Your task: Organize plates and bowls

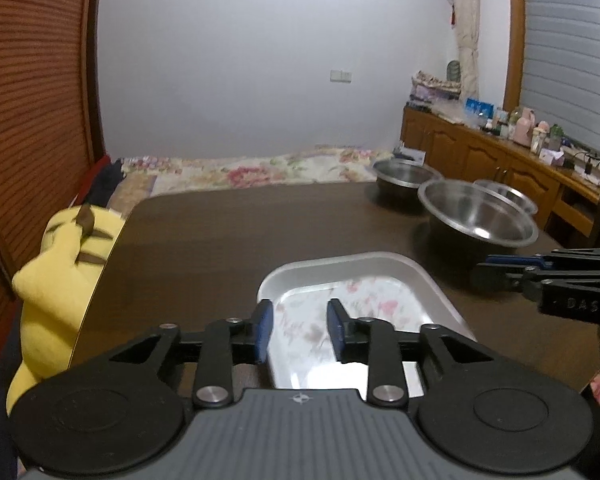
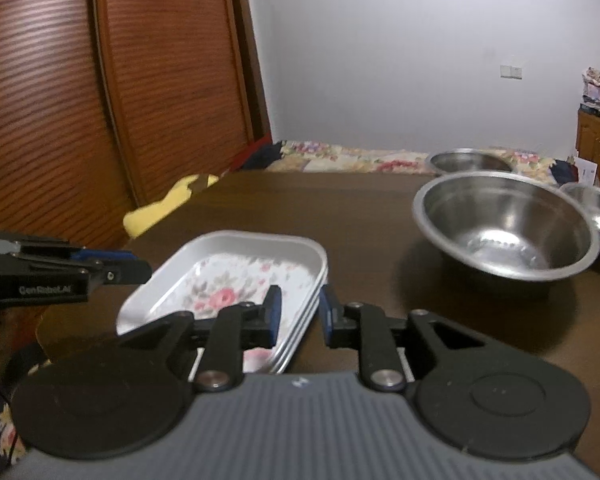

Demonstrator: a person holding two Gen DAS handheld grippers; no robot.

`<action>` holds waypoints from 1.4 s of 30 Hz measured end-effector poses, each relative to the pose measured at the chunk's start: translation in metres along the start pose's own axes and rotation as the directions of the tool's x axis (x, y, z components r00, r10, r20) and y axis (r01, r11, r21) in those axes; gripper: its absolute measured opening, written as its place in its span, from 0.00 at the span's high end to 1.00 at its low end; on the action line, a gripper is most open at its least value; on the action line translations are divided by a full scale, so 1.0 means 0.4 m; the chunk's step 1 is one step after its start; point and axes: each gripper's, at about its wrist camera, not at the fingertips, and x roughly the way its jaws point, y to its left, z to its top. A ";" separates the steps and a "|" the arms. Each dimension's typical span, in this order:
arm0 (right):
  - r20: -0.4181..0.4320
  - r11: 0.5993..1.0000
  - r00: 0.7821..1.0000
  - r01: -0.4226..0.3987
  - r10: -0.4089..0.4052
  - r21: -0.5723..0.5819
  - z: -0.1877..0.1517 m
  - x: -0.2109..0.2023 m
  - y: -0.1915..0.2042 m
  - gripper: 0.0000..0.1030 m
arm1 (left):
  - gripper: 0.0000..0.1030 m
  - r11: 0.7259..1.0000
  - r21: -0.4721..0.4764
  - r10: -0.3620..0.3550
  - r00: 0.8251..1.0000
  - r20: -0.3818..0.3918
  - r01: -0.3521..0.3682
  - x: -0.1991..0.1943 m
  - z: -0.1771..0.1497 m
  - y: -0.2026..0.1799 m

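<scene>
Two hand-held tongs hover over a stack of floral trays on a dark wooden surface.

The left tongs (image 1: 300, 330) stand apart above the near end of the top tray (image 1: 364, 268), nothing between the pads. The right tongs (image 2: 298, 312) straddle the stack's right rim (image 2: 314, 300), slightly apart; whether the pads touch it I cannot tell. Three steel bowls sit beyond to the right, the largest bowl (image 2: 508, 224) nearest. A yellow plush toy (image 1: 60, 280) leans at the surface's (image 1: 228, 232) left edge.

A yellow plush (image 1: 56, 280) leaned beside the table (image 1: 220, 240); a floral bed (image 1: 260, 168) lay beyond, cabinets (image 1: 480, 156) right.
</scene>
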 end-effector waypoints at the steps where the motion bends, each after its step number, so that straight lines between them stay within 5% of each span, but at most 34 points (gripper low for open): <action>1: 0.014 1.000 1.000 0.007 -0.007 0.003 0.008 -0.012 -0.011 0.79 | 0.62 1.000 0.003 -0.006 1.000 0.007 0.006 0.002 0.010 -0.006; 4: 0.050 0.999 0.998 0.036 -0.037 0.012 0.026 -0.045 -0.048 0.78 | 0.58 0.999 0.010 -0.033 0.999 0.022 0.032 0.018 0.042 -0.035; 8: 0.096 0.994 0.989 0.108 -0.110 0.027 0.042 -0.083 -0.116 0.60 | 0.55 0.997 0.028 -0.069 0.997 0.031 0.068 0.051 0.079 -0.084; 21: 0.098 0.946 0.946 0.298 -0.310 0.124 0.046 -0.093 -0.343 0.59 | 0.54 0.981 0.100 -0.170 0.985 0.035 0.166 0.191 0.177 -0.269; 42: 0.001 0.937 0.965 0.255 -0.263 0.237 0.030 -0.024 -0.413 0.59 | 0.55 0.982 -0.018 -0.187 0.976 -0.109 0.186 0.360 0.200 -0.288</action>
